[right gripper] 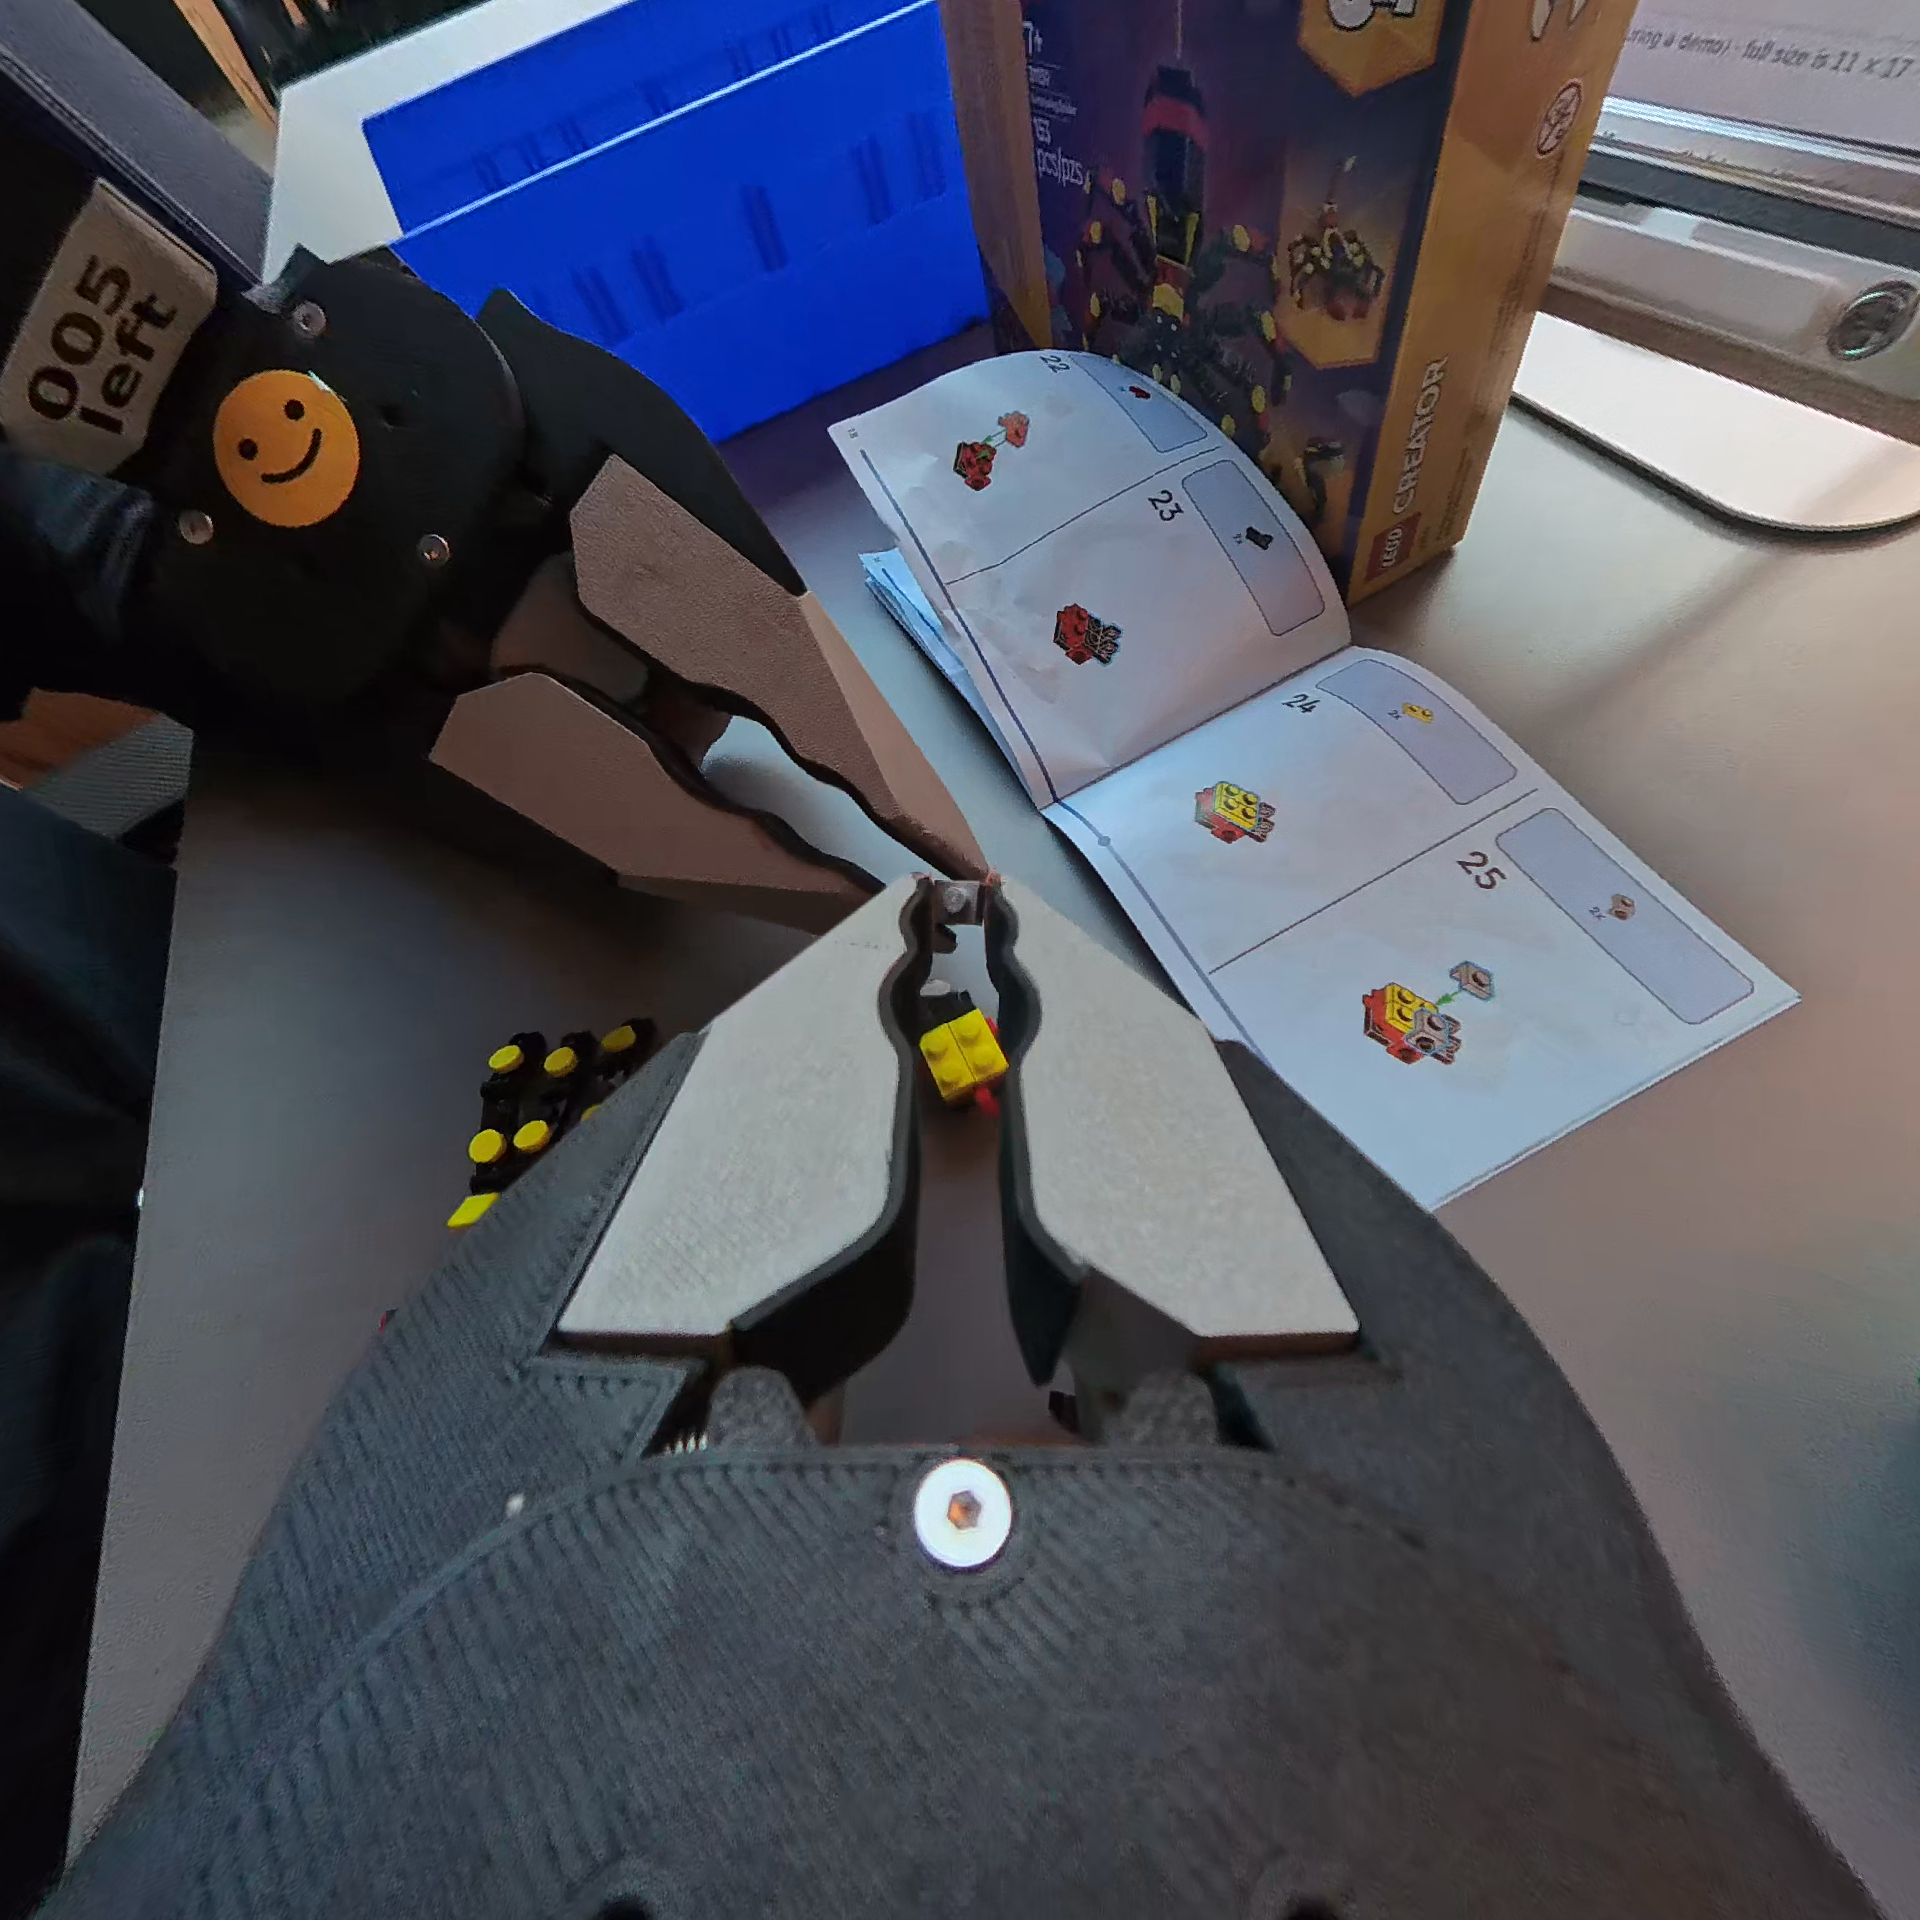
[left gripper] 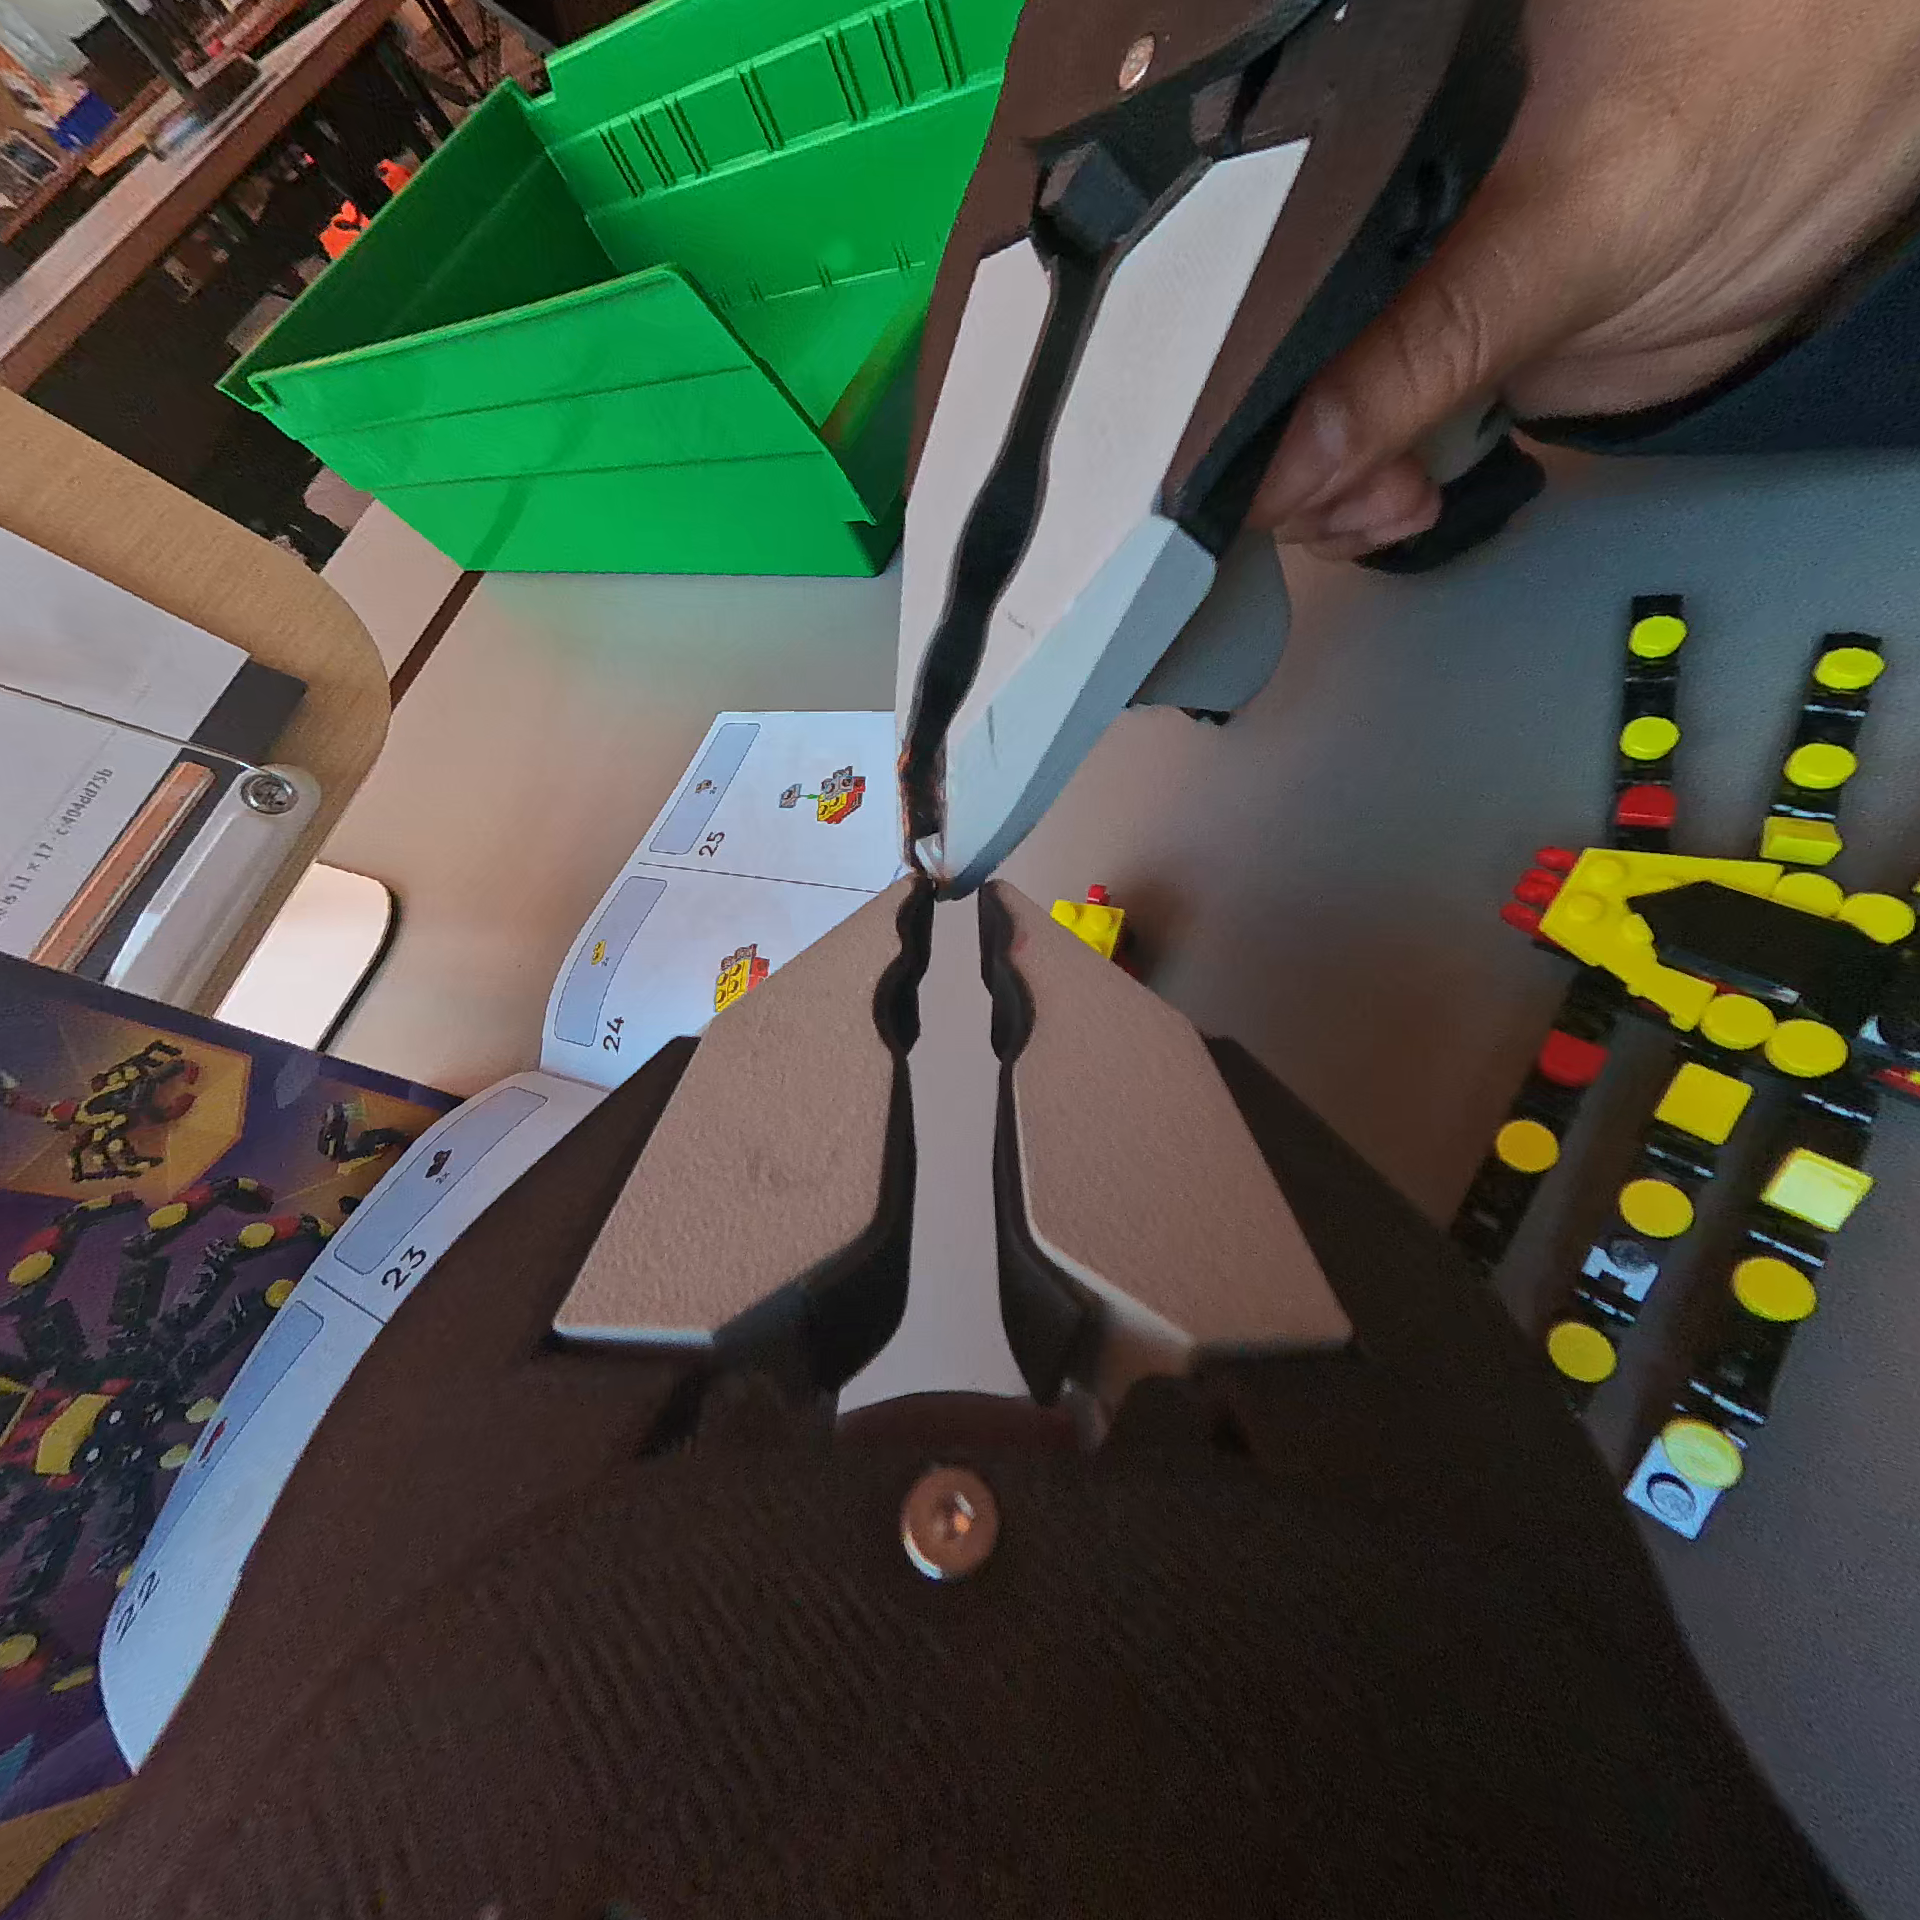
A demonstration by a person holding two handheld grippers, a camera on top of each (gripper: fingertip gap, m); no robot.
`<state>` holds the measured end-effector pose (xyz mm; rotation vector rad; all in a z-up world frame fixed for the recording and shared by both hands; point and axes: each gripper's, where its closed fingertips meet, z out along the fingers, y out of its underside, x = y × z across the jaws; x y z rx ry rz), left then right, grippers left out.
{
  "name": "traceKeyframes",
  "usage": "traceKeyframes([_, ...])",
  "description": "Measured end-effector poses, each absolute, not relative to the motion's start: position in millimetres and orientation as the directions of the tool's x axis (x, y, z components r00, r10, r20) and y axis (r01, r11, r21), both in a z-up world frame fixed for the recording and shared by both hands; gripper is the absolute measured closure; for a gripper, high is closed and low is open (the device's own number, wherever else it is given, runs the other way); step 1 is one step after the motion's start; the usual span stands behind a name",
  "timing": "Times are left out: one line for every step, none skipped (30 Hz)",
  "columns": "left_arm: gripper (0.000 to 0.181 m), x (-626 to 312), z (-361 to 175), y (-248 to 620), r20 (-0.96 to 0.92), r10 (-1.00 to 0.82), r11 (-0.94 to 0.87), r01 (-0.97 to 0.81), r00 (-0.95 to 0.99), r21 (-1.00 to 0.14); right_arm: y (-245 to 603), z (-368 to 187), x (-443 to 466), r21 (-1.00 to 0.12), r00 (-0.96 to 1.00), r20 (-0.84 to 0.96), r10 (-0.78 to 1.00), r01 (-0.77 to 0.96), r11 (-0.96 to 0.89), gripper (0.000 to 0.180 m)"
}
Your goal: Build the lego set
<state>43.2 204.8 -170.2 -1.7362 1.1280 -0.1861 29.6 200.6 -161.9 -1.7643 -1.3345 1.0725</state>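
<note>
The grey tabletop (right gripper: pixel 1558 1351) carries everything. At its far edge in the right wrist view stand a blue bin (right gripper: pixel 686 208) and, to its right, the upright lego box (right gripper: pixel 1299 260); the left wrist view shows a green bin (left gripper: pixel 623 343) at the far left. The open instruction booklet (right gripper: pixel 1299 810) lies flat just in front of the box.

At the right in the left wrist view lies the partly built spider (left gripper: pixel 1745 987), black legs studded with yellow and red pieces, well apart from both tools.

The right tool (right gripper: pixel 958 902) is clamped at its tips on a small grey brick (right gripper: pixel 958 900), held above the tabletop. Below it, between the fingers, a small yellow-and-red block (right gripper: pixel 964 1055) sits on the tabletop. The left tool (left gripper: pixel 951 899) has its fingers slightly apart with nothing between them, its tips meeting the right tool's tips.
</note>
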Motion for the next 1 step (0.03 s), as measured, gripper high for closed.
traceKeyframes([0.176,43.5,-170.8,204.5,-0.367,-0.752,-0.046,-0.599,0.547,-0.799,200.4,-162.5,30.0,-0.873,0.136,-0.206,0.969,0.423,-0.245,0.174])
